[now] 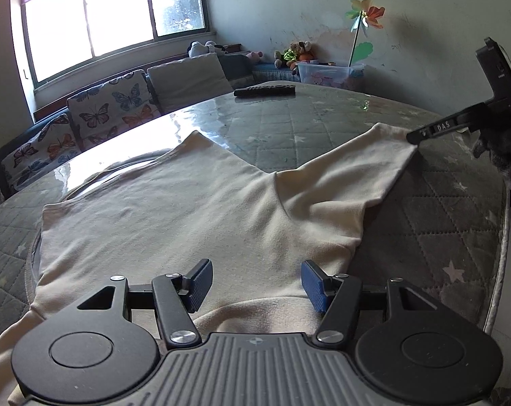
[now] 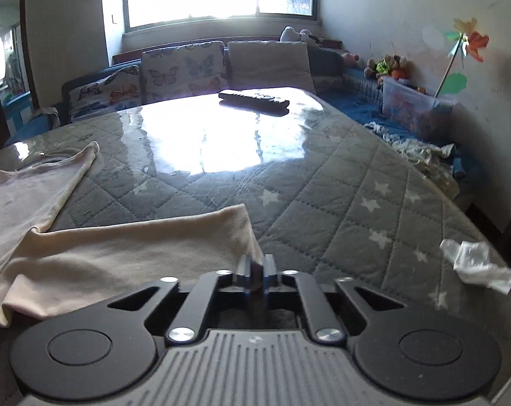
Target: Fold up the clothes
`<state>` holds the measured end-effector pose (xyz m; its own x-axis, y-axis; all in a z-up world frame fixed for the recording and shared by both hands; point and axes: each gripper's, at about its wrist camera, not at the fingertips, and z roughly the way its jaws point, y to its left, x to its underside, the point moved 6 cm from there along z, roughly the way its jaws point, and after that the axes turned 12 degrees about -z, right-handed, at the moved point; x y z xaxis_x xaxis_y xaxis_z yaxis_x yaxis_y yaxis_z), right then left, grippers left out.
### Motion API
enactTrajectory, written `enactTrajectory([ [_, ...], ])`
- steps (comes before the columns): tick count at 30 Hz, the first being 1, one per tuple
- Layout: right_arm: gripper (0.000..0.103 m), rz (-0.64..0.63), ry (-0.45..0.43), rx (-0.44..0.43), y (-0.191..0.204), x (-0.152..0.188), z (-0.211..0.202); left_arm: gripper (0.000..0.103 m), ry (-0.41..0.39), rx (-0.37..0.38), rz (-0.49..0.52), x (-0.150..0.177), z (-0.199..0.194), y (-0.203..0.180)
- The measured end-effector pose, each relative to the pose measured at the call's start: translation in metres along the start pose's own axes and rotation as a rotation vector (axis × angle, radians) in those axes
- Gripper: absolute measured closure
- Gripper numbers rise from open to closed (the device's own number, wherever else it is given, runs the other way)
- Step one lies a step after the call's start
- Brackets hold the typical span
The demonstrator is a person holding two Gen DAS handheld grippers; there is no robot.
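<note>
We see right tongs (image 2: 258,267) clenched on cream shirt (image 1: 174,209) sleeve cuff; left tongs (image 1: 255,286) released above shirt hem. Risk: thin pinch slips, sleeve drags shirt askew on glossy tabletop (image 2: 340,182).

Cream shirt (image 1: 174,209) on grey quilted table cover (image 2: 340,182) with white stars. Left gripper (image 1: 256,286) black, blue pads (image 1: 201,284). Remote (image 1: 264,90) black. Sofa cushion (image 1: 111,105) white with orange and blue butterflies. Pinwheel (image 1: 366,15) yellow, orange, green.
</note>
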<state>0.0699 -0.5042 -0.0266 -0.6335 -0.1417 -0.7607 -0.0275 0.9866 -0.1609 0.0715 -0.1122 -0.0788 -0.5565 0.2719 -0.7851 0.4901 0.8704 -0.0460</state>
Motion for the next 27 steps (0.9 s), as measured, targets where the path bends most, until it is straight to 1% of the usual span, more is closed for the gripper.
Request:
enactTrajectory([
  [3,0.099,-0.035,-0.044,0.046,-0.005,-0.015,-0.006,0.042,0.005,0.004,0.008,0.001,0.001,-0.001],
  [5,0.099,-0.031,-0.048,0.051,-0.008,-0.019,-0.005,0.042,0.006,0.006,0.009,0.002,0.002,-0.001],
  [10,0.099,-0.003,0.005,0.048,-0.011,-0.004,0.018,0.042,0.009,0.012,0.011,0.001,0.001,0.0],
  [12,0.098,0.014,-0.011,0.043,-0.013,-0.003,0.019,0.042,0.001,0.011,0.014,-0.002,-0.001,0.0],
  [13,0.096,0.022,-0.01,0.038,-0.013,-0.004,0.018,0.042,-0.007,0.011,0.015,-0.004,-0.002,0.0],
  [15,0.086,0.062,-0.018,0.013,-0.016,-0.005,0.011,0.042,-0.027,0.011,0.008,-0.01,-0.006,0.001],
  [16,0.086,0.073,-0.021,0.012,-0.017,-0.005,0.009,0.042,-0.036,0.009,0.003,-0.014,-0.007,0.002],
  [17,0.083,0.083,-0.025,0.012,-0.019,-0.004,0.007,0.042,-0.043,0.006,-0.002,-0.016,-0.007,0.003],
  [18,0.076,0.094,-0.029,0.011,-0.02,-0.004,0.005,0.042,-0.049,0.002,-0.007,-0.019,-0.007,0.004],
  [19,0.073,0.106,-0.032,0.009,-0.021,-0.004,0.003,0.042,-0.051,-0.002,-0.011,-0.02,-0.007,0.004],
  [21,0.073,0.154,-0.018,-0.026,-0.023,0.001,0.003,0.042,-0.047,-0.013,-0.016,-0.021,-0.003,0.006],
  [25,0.074,0.149,-0.01,-0.022,-0.018,0.009,0.009,0.042,-0.03,-0.014,-0.006,-0.02,0.004,0.002],
  [26,0.075,0.138,-0.018,-0.014,-0.017,0.009,0.01,0.042,-0.027,-0.01,-0.002,-0.02,0.005,0.0],
  [27,0.084,0.134,-0.021,-0.01,-0.017,0.008,0.011,0.042,-0.024,-0.006,0.002,-0.019,0.007,-0.001],
])
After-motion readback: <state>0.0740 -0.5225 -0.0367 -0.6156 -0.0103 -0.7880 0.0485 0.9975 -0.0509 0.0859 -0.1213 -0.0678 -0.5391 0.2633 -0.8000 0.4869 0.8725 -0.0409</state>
